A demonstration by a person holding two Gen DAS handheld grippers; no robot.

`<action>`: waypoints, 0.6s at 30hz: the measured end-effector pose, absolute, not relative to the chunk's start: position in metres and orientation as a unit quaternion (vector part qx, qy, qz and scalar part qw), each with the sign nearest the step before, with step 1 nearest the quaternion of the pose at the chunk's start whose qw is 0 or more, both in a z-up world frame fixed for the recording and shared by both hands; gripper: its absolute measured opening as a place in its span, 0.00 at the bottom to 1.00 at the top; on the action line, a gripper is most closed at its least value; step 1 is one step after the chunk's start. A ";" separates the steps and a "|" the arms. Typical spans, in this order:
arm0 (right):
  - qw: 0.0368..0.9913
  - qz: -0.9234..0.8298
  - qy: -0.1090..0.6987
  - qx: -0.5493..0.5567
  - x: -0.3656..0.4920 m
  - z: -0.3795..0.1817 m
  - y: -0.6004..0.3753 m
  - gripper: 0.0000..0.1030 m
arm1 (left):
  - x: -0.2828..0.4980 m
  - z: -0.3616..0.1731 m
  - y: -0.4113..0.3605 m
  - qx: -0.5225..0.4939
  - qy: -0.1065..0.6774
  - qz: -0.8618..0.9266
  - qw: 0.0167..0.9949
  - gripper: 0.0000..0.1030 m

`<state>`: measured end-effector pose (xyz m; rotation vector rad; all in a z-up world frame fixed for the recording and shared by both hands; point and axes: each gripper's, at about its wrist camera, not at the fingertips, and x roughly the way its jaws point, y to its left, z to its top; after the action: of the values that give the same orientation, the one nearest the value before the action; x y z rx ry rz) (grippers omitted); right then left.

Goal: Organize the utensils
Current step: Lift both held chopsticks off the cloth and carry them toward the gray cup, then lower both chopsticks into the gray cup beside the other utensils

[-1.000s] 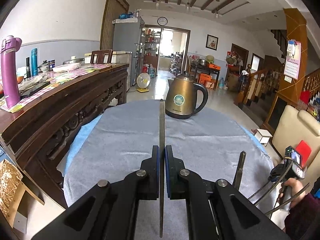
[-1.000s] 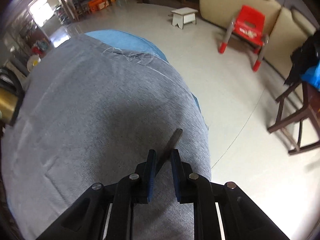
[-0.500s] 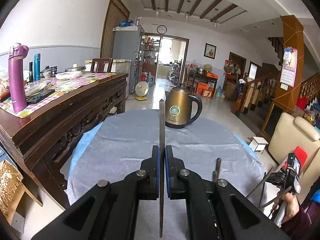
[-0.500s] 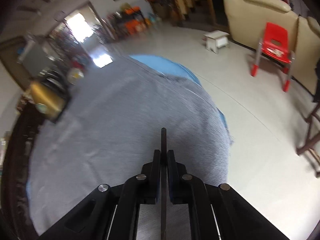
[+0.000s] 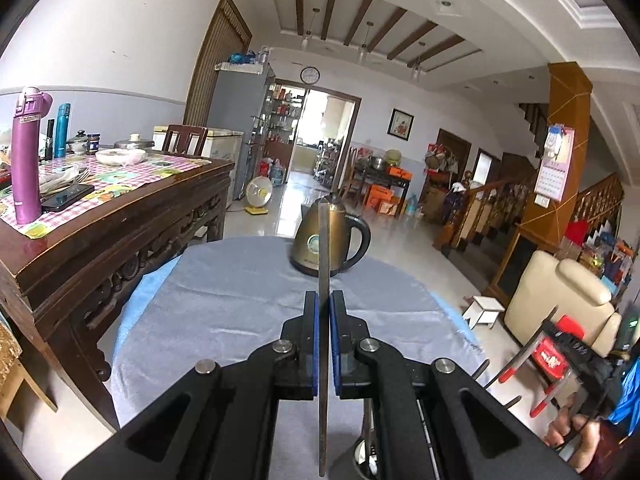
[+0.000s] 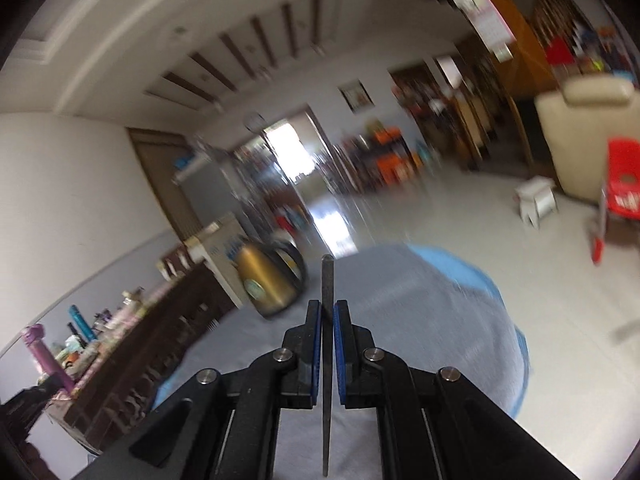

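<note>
In the left wrist view my left gripper (image 5: pixel 324 300) is shut on a thin flat metal utensil (image 5: pixel 324 232). The utensil is seen edge-on, upright, and reaches past the fingertips above the grey cloth table (image 5: pixel 224 300). In the blurred right wrist view my right gripper (image 6: pixel 328 308) is shut on a thin dark utensil handle (image 6: pixel 328 276). This handle also stands edge-on between the blue pads (image 6: pixel 318 328), above the same table (image 6: pixel 420 320). A person's hand (image 5: pixel 572 436) holding the right gripper shows at the left view's right edge.
A gold kettle (image 5: pixel 346 248) (image 6: pixel 264 280) stands at the table's far side. A dark wooden sideboard (image 5: pixel 120 232) with a purple bottle (image 5: pixel 26 152) runs along the left. A white stool (image 5: pixel 486 310), a cream sofa (image 5: pixel 560 304) and a red chair (image 6: pixel 624 184) stand on the floor to the right.
My right gripper closed on the dark utensil, lifted it off the cloth and swung up from facing the table to facing across the room. My left gripper rose slightly, still holding its utensil.
</note>
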<state>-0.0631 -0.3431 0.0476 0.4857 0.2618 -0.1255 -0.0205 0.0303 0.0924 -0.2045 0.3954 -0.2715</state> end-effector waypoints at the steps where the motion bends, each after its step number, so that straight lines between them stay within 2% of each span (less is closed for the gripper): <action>1: 0.964 -0.059 0.114 0.232 -0.069 0.059 -0.336 0.07 | -0.021 0.093 0.030 -0.102 0.194 -0.135 0.966 0.05; 8: 0.982 -0.028 0.025 0.186 -0.101 0.114 -0.297 0.07 | -0.022 0.102 0.032 -0.122 0.195 -0.150 0.961 0.05; 18: 0.987 0.014 -0.032 0.155 -0.129 0.144 -0.249 0.07 | -0.037 0.115 0.021 -0.111 0.172 -0.166 0.965 0.05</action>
<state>-0.1290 -0.2486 0.1441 0.3116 -0.0642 0.0286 -0.0369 0.0214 0.1145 -0.2237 0.3472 -0.3358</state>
